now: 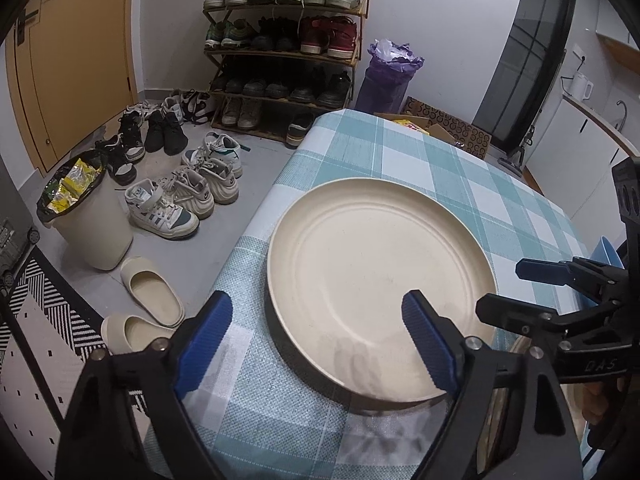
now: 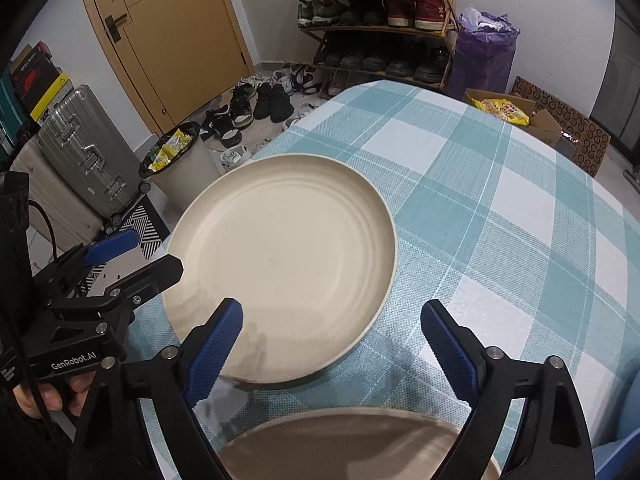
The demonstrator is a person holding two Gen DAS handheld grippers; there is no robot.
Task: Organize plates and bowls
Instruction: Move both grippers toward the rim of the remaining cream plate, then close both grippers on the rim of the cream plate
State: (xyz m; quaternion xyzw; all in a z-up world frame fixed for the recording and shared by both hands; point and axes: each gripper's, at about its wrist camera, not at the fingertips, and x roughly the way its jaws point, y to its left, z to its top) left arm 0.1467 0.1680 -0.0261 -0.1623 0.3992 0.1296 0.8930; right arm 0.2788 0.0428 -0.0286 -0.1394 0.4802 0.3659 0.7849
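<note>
On the table [image 1: 400, 152], which wears a teal-and-white checked cloth, a cream plate [image 1: 380, 276] lies flat near the left edge, its rim close to where the cloth drops to the floor. A second plate [image 2: 352, 444] sits at the near edge, just beside the first but apart from it, under the right gripper [image 2: 332, 340]. A blue thing shows at the table's right edge, too cut off to name.

The left gripper [image 1: 316, 340] hangs over the first plate's near-left rim, jaws released: one finger stands over the bare cloth outside the rim, the other over the plate's inside, neither pad pressing on it. The right gripper's jaws are also released, holding nothing; its left finger is over the first plate's near rim, its right finger over bare cloth. Both grippers crowd the same near side of the plate, each showing in the other's view, and a hand [image 2: 44, 396] grips the left one's handle.

Off the table's left edge stand a lined bin [image 1: 86, 216], loose shoes [image 1: 176, 196] and slippers [image 1: 148, 296] on the floor. Past the far corner are a shoe rack [image 1: 284, 40], a purple bag [image 1: 388, 76] and an open box [image 2: 520, 116]. A suitcase [image 2: 88, 152] stands by the door [image 2: 168, 32].
</note>
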